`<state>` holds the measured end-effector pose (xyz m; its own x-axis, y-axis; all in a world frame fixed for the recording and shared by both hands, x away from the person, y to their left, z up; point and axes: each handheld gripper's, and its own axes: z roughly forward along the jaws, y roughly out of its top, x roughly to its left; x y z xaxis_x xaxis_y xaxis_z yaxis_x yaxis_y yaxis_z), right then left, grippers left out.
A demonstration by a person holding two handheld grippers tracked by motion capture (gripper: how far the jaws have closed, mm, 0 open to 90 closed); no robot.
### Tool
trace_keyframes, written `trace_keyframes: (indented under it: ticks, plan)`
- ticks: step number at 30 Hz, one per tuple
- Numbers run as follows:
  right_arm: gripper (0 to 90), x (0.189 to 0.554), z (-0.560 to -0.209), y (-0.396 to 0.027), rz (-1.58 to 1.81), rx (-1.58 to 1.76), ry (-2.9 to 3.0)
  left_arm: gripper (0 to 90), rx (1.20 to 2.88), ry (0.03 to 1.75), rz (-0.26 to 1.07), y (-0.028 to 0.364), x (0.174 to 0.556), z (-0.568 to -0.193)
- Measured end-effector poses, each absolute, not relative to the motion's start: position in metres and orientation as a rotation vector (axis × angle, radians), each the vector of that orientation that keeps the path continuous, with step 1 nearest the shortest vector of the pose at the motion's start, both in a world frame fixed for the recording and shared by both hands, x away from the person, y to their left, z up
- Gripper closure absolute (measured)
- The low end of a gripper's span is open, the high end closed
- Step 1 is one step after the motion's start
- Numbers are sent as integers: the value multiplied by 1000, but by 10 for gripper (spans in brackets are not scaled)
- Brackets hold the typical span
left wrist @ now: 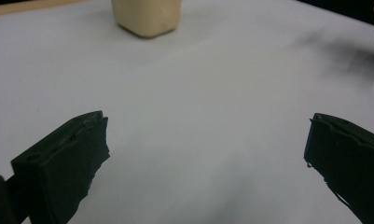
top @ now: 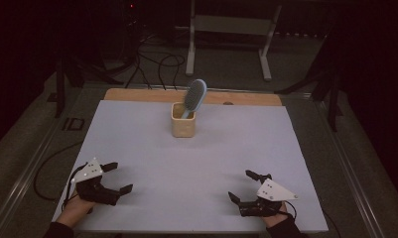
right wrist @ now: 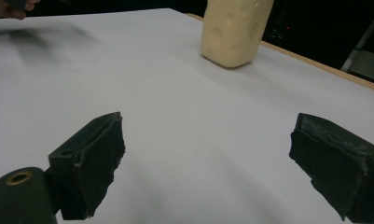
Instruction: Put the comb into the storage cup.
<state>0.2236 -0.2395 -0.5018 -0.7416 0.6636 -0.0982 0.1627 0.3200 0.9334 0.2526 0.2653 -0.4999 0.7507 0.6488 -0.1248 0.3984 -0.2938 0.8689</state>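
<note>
Nearest the camera in the high view are our two grippers, both parked at the near edge of the white sheet [top: 137, 144]. Left gripper [top: 121, 177] sits at abt 7 o'clock from the sheet's middle, jaws wide apart, nothing between them. Right gripper [top: 240, 184] sits at abt 5 o'clock, jaws likewise spread and empty. Each gripper view confirms it: bare white surface between the black jaws.

The thing we're after is the hairbrush [top: 194, 95], blue-grey, standing head-up and tilted in the cream cup [top: 182, 124]. The cup sits at abt 12 o'clock from the sheet's middle, well apart from both grippers. In the left gripper view the cup [left wrist: 146, 17] is up top, a bit left of centre; in the right gripper view it [right wrist: 233, 31] is upper right, past 1 o'clock.

Step, as we judge it: start pose, reach not yet begun. Next move prob. calls for one gripper to go fwd toward 12, rise above the cup rim, and close on the brush head or neck; the other may need to steady the cup, since it looks light and could tip.

Surface: white sheet over a wooden table [top: 137, 94], wood strip showing at the far edge. Room is dark; cables [top: 157, 67] on the floor beyond, and a pale metal stand [top: 226, 29] at abt 12.
</note>
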Motion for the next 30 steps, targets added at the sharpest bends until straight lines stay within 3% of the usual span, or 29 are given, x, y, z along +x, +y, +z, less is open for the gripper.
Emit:
trace_keyframes:
  ticks: [30]
  plan:
    - [93, 224, -502, -239, 1411, 718, 2124, 0, 1920, 922, 350, 293, 215, -517]
